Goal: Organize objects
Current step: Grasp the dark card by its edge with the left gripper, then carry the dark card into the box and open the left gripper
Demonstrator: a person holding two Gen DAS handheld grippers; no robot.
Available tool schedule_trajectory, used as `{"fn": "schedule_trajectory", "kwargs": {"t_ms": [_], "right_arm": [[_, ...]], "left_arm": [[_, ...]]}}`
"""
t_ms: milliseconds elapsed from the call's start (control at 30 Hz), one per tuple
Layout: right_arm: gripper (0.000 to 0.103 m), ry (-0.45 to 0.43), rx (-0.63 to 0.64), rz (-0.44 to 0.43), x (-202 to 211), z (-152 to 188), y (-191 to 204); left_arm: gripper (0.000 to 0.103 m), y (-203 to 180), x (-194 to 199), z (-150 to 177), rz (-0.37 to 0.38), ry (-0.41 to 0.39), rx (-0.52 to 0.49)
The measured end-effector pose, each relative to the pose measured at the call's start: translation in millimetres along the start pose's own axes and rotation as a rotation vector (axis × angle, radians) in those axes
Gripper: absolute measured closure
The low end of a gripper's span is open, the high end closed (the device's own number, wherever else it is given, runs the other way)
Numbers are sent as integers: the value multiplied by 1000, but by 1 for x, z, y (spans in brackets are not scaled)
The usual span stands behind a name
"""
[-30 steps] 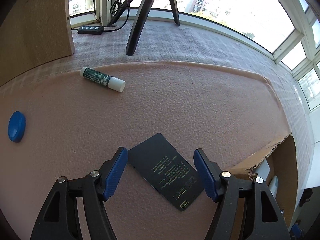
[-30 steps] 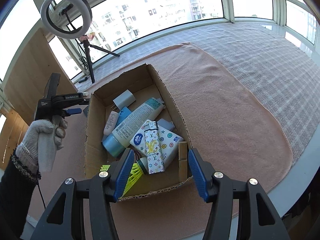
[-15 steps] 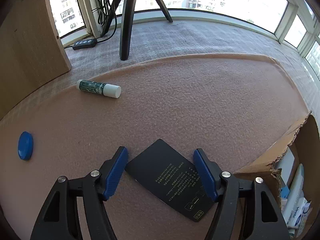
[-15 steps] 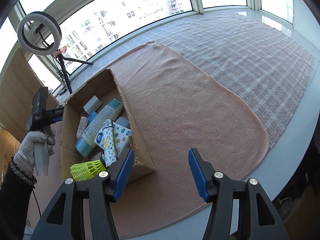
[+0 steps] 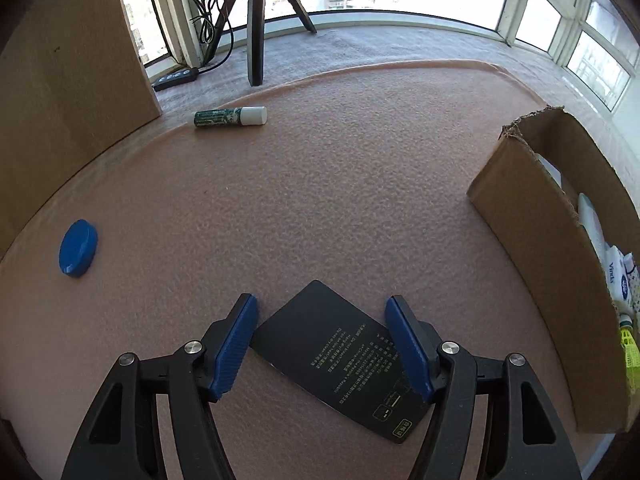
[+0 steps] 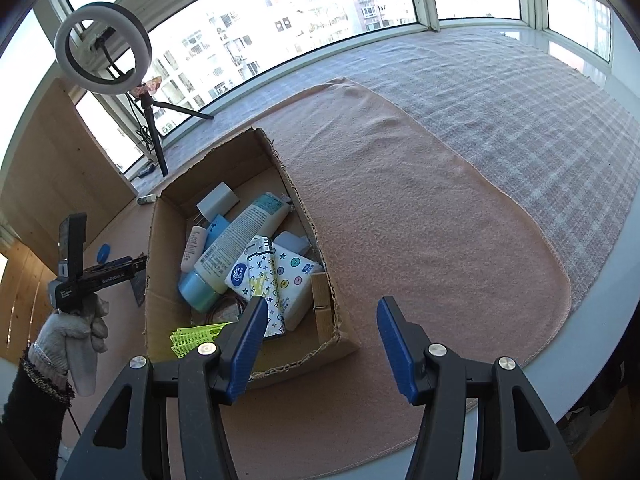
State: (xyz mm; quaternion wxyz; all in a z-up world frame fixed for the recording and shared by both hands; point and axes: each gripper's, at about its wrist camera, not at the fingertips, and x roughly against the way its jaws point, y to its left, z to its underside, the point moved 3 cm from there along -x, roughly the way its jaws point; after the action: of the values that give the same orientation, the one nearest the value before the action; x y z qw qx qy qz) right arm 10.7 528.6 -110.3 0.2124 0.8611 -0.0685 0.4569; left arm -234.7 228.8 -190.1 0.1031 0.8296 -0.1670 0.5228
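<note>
A black card (image 5: 340, 356) lies flat on the pink mat, between the open jaws of my left gripper (image 5: 322, 344), which hangs just above it. A green tube with a white cap (image 5: 230, 116) lies at the mat's far edge. A blue round lid (image 5: 78, 248) lies at the left. A cardboard box (image 5: 536, 240) stands to the right, also in the right wrist view (image 6: 160, 248), holding a lotion tube (image 6: 240, 240), tissue packs (image 6: 296, 276) and other items. My right gripper (image 6: 322, 340) is open and empty above the box's near right corner.
A ring-light tripod (image 6: 154, 132) and a power strip (image 5: 176, 78) stand by the window. A wooden panel (image 5: 68, 72) rises at the left. The pink mat (image 6: 400, 216) stretches right of the box over a grey checked cloth (image 6: 520, 112). The table edge (image 6: 592, 320) lies near right.
My left gripper has swung so the box now shows at the right, still over the black card. My right gripper has swung back left toward the box. Both stay open.
</note>
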Motion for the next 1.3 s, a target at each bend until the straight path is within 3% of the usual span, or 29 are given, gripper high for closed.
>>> {"fn": "schedule_trajectory", "kwargs": {"t_ms": [167, 267, 333, 400, 500, 600, 800, 1000, 1300], "right_arm": [[50, 2, 9, -17, -3, -2, 8], [50, 2, 22, -32, -6, -5, 16], [50, 0, 30, -44, -8, -7, 22], [50, 2, 37, -57, -10, -8, 28], [50, 2, 50, -69, -11, -9, 34], [50, -4, 60, -67, -10, -10, 35], [50, -10, 24, -54, -6, -10, 21], [50, -19, -10, -40, -1, -8, 9], [50, -22, -9, -41, -1, -9, 11]], "left_arm": [[35, 19, 21, 15, -5, 15, 108], [33, 26, 39, 28, 31, -3, 237], [32, 26, 37, 37, 69, 30, 290], [32, 24, 28, 44, 103, 71, 330], [31, 20, 28, 41, 104, 65, 336], [32, 12, 25, 35, 100, 66, 308], [32, -21, 16, 22, 57, 66, 158], [40, -50, 19, 28, 25, 64, 14], [47, -49, 28, 46, 38, 57, -25]]}}
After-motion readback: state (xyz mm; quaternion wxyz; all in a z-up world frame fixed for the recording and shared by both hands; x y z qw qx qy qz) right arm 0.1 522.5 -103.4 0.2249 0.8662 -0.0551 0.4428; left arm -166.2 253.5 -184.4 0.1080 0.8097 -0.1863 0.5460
